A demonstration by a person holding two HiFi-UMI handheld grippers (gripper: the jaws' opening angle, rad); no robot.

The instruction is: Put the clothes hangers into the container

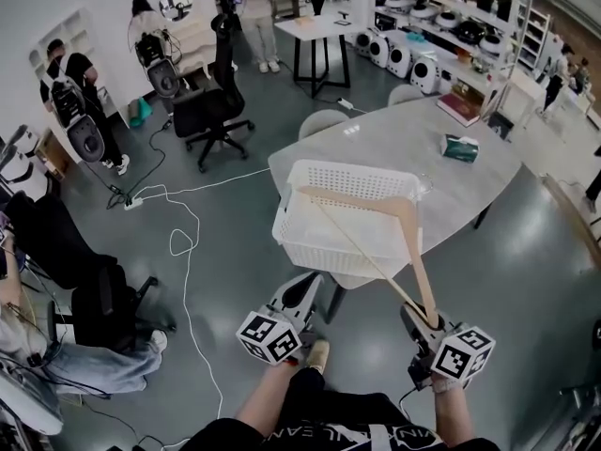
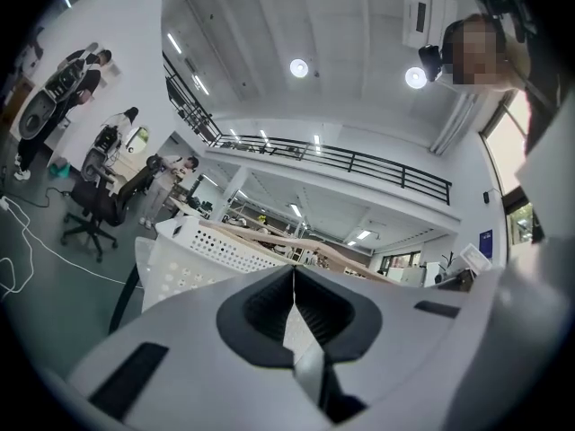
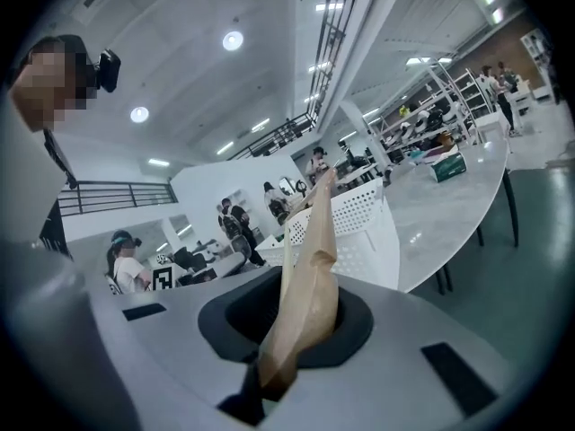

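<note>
Right gripper (image 1: 424, 327): jaws clamped on the near end of one wooden hanger (image 1: 414, 244); its own view shows the wood filling the gap between the pads. Left gripper (image 1: 302, 294): jaws together, nothing between them, held low and just short of the basket's near wall.

Hanger: one arm rises from the right gripper, forward and slightly left, to a bend over the basket's far right corner. The other arm runs left along the far rim. The thin bar crosses the opening diagonally. Whether the wood rests on the rim or hangs just clear of it cannot be told.

Basket (image 1: 352, 170): white, perforated, upright on the near edge of the grey table (image 1: 404, 139), partly overhanging it. It appears empty inside.

Assessment: the hanger lies over the opening but is not inside. It appears about as long as the basket, so it will likely bridge the rim if released flat. The free end probably needs to be tipped down first. The right gripper has control; the left is nearer the basket and free to steady it.
</note>
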